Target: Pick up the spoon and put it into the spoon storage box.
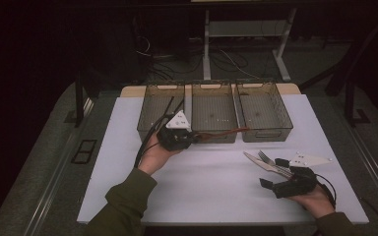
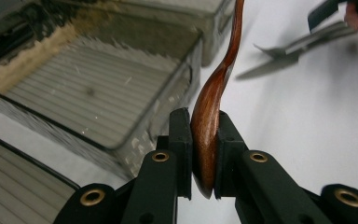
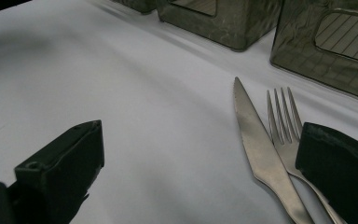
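Holding the stiff, smooth wooden spoon [image 2: 209, 116] by its bowl, the left hand-held gripper [image 2: 200, 154] could slip, while the right hand-held gripper [image 3: 200, 158] gapes wide beside the hard knife [image 3: 261, 154] and fork [image 3: 286, 126].

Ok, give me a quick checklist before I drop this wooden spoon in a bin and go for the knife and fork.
1. Left gripper shut on the wooden spoon: ok.
2. Spoon handle over the middle bin: ok, it lies across the bin's near rim.
3. Middle bin free of cutlery: ok.
4. Right gripper open: ok.
5. Knife and fork between its fingers: ok, both lie close to one finger.
6. Knife and fork apart: not ok, they overlap.
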`<state>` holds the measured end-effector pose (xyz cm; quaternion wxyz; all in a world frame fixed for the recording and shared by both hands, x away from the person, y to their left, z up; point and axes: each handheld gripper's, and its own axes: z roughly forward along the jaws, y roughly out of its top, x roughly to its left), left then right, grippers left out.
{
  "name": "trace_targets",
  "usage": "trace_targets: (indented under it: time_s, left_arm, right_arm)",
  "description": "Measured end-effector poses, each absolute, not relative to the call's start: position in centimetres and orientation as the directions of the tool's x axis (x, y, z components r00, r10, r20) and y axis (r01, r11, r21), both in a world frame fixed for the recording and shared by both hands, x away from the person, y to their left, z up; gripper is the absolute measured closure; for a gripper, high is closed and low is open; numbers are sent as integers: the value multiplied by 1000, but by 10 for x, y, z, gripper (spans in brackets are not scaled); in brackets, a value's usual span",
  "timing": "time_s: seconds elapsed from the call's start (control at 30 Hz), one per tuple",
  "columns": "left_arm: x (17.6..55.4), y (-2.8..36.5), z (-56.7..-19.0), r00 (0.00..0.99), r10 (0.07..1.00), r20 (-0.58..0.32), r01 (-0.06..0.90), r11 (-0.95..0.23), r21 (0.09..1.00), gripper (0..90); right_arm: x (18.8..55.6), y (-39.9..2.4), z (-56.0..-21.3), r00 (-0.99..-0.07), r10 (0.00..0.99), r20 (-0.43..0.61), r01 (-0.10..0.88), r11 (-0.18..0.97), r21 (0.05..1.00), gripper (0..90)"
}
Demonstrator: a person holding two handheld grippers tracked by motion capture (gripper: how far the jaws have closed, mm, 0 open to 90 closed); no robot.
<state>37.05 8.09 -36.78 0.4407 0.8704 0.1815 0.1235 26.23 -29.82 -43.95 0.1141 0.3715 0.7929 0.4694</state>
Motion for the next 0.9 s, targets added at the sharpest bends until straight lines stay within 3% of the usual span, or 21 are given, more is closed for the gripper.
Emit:
trace_targets:
  time_s: [0.33, 0.9]
  left_arm:
    - [400, 75, -355, 874, 478, 88, 215, -543, 812, 800]
    - [439, 59, -375, 803, 591, 76, 312, -526, 791, 798]
  right_arm:
    - [262, -299, -439, -701, 694, 165, 475, 281, 834, 6]
    - [262, -298, -440, -699, 695, 166, 480, 284, 830, 6]
